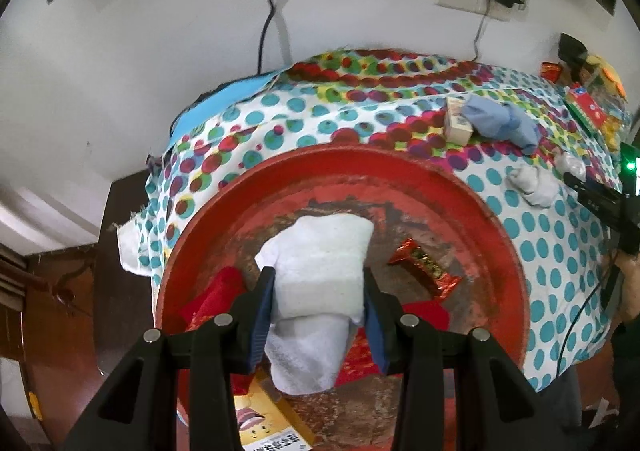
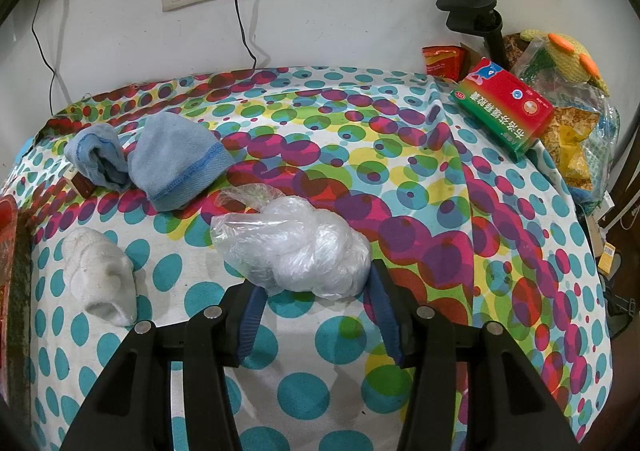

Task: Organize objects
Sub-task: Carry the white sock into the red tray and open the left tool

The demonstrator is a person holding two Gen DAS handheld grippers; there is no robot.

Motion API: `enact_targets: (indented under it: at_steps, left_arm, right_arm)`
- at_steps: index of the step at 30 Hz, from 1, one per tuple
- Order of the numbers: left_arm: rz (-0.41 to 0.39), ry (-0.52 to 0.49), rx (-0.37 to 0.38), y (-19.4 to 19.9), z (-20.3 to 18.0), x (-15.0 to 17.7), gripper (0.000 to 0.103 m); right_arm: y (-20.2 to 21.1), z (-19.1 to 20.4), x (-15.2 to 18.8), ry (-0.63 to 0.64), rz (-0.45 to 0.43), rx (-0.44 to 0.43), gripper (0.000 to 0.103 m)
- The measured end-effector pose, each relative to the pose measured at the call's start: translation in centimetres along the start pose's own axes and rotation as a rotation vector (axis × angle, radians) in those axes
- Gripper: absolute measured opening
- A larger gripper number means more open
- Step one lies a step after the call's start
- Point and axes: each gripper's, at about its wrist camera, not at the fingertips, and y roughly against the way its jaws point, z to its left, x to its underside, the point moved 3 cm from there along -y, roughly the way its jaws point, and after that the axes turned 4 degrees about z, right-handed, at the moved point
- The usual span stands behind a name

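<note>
The left tool (image 1: 319,315) pinched a white towel (image 1: 320,275) over the red tray (image 1: 460,187), the right tool (image 2: 316,315) was spread by a plastic bag (image 2: 296,247), and the towel could slip out.

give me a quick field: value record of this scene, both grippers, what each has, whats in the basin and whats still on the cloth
left gripper: shut on white towel, held over the red basin
right gripper: open, jaws either side of the near edge of the plastic bag; contact unclear
in basin: red candy wrapper, red cloth, yellow booklet
on dotted tablecloth: plastic bag, white sock, blue cloths, small wooden box
far right: red and green medicine box
</note>
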Motion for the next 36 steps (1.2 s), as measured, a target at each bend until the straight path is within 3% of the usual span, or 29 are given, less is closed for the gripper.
enact_targets:
  at_steps: [12, 23, 36]
  left_arm:
    - [0.034, 0.065, -0.035, -2.4, 4.0, 0.7, 0.041]
    - [-0.003, 0.105, -0.061, -3.0, 6.5, -1.2, 0.043]
    - [0.047, 0.121, -0.077, -5.8, 7.7, -1.4, 0.044]
  right_arm:
    - [-0.1, -0.1, 0.1, 0.0, 0.0, 0.0, 0.048]
    - [-0.1, -0.1, 0.0, 0.001, 0.0, 0.002, 0.048]
    - [-0.1, -0.1, 0.0, 0.001, 0.0, 0.002, 0.049]
